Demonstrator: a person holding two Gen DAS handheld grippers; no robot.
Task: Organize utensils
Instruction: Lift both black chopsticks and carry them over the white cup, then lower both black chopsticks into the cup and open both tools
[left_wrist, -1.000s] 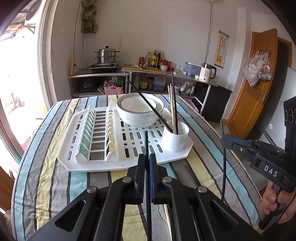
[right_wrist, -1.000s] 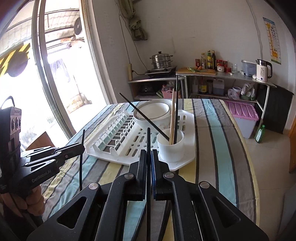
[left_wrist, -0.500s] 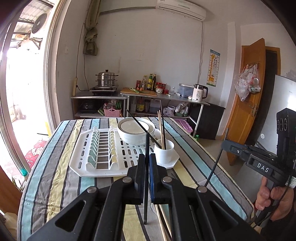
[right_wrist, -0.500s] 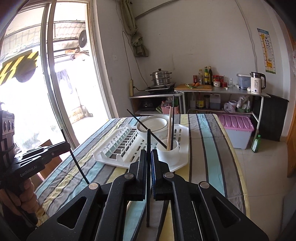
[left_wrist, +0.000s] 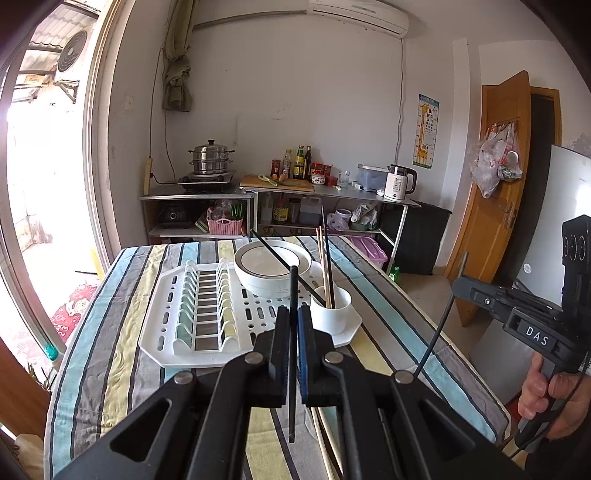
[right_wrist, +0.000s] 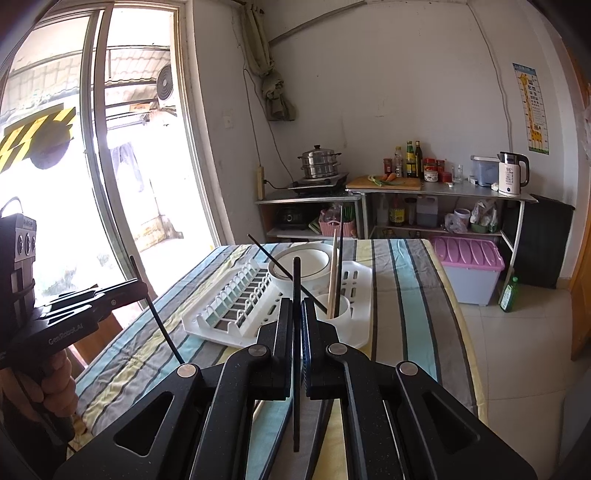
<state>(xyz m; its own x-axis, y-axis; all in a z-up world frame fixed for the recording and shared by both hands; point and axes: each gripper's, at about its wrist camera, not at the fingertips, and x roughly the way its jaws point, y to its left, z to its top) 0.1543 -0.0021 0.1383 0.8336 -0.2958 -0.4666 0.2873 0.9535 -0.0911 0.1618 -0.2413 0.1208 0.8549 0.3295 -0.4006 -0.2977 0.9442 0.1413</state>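
Chopsticks: several are already stood in the white cup (left_wrist: 330, 309) on the drying rack (left_wrist: 166, 332); one black chopstick (left_wrist: 292, 350) is clamped in the left gripper (left_wrist: 291, 321), another black chopstick (right_wrist: 296, 350) is pinched in the right gripper (right_wrist: 296, 317), and more are left lying on the counter (left_wrist: 122, 369).

A steamer pot (left_wrist: 211, 157) on the counter — white kettle (left_wrist: 398, 181) further right.
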